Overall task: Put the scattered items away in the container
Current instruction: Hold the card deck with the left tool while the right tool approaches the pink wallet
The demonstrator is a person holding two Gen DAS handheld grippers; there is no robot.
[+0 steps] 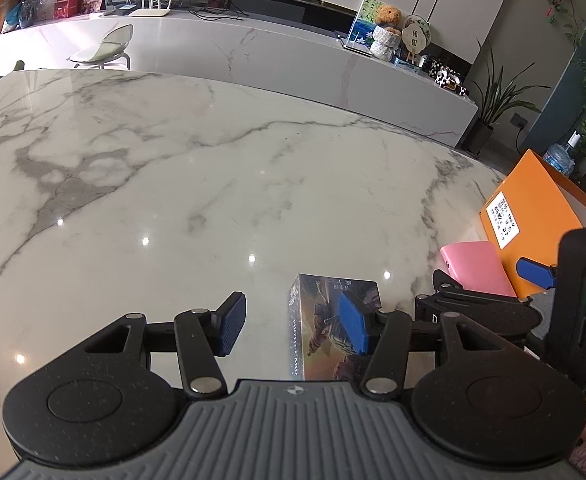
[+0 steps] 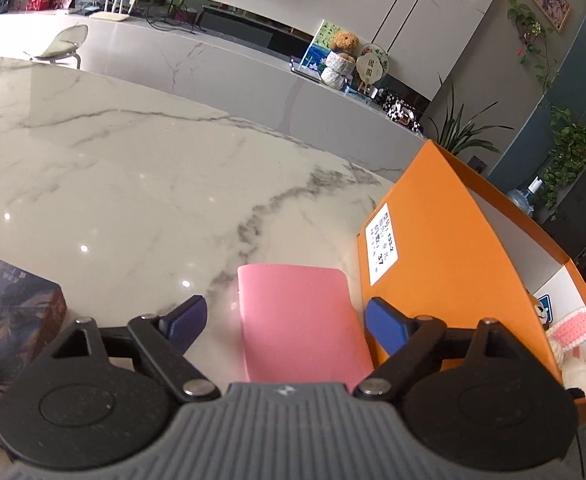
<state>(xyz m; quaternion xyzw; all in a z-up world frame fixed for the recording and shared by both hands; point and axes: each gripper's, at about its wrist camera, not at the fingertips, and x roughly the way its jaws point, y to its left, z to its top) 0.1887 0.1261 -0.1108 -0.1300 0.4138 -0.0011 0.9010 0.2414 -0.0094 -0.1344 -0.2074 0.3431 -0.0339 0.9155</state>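
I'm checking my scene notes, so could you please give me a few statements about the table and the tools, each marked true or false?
1. The pink case lies on the marble table. True.
2. The orange box is empty. False: a crocheted bunny lies inside.
3. The right tool is open around the pink case. True.
4. The left tool grips the card box. False: it is open, the box beyond it.
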